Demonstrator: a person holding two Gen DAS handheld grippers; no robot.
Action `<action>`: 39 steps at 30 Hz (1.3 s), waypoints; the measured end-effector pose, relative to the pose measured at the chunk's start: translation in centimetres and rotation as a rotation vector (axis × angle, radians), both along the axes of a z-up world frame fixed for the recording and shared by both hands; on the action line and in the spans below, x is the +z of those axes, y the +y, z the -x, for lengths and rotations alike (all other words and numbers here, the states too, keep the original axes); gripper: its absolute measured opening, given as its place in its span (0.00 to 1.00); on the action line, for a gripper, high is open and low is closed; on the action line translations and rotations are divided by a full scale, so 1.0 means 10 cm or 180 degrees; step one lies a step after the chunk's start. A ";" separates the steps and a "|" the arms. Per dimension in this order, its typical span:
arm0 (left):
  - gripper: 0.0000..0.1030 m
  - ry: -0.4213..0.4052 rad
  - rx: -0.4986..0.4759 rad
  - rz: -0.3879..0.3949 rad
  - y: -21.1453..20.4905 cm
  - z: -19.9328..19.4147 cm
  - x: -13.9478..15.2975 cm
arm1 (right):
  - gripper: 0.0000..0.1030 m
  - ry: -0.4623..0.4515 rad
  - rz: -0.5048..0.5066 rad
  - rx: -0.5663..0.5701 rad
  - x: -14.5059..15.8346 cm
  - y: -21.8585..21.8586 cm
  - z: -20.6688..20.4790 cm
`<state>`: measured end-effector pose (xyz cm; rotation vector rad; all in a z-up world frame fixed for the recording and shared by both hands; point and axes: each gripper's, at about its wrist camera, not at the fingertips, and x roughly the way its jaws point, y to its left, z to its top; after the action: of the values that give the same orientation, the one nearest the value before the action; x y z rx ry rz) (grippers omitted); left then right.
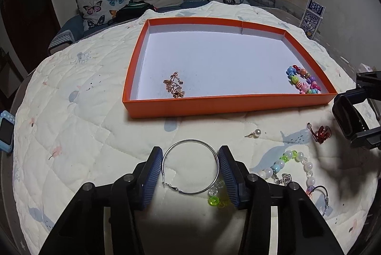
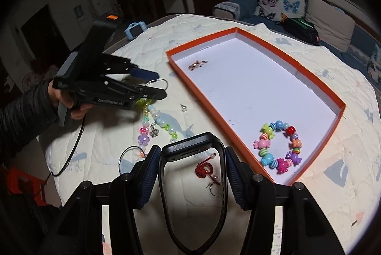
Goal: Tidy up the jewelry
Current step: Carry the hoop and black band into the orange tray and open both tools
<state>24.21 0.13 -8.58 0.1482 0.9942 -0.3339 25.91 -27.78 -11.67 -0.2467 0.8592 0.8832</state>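
A large silver hoop earring lies on the quilt between the fingers of my left gripper, touching both pads; the jaws stand apart around it. My right gripper is shut on a black watch band, which also shows at the right edge of the left wrist view. The orange tray holds a gold chain and a colourful candy-bead bracelet. On the quilt lie a pearl stud, a red knot earring and a pastel bead bracelet.
A second hoop earring lies at the right of the bead bracelet. A blue toy camera sits at the quilt's left edge. A sofa with butterfly cushions stands behind the table. The left gripper shows in the right wrist view.
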 end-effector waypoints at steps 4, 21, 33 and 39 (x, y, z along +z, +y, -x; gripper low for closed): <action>0.50 -0.0033 0.0009 -0.0010 0.00 0.05 0.00 | 0.58 0.0010 -0.0003 -0.0118 0.01 -0.04 -0.02; 0.50 -0.0411 -0.0021 0.0359 -0.30 -0.31 0.68 | 0.58 -0.0009 -0.0197 -0.0957 0.17 -0.18 -0.79; 0.51 -0.0200 -0.0015 0.0363 -0.57 -0.84 0.39 | 0.59 0.0190 -0.0192 -0.1395 0.00 -0.20 -1.33; 0.57 -0.0122 0.0013 0.0371 -0.54 -0.92 0.26 | 0.60 0.0275 -0.0137 -0.1465 -0.09 -0.22 -1.41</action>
<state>33.39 -5.30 -5.98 0.0466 0.9346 -0.3831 39.98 -29.96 -12.61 0.0300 0.9276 0.4832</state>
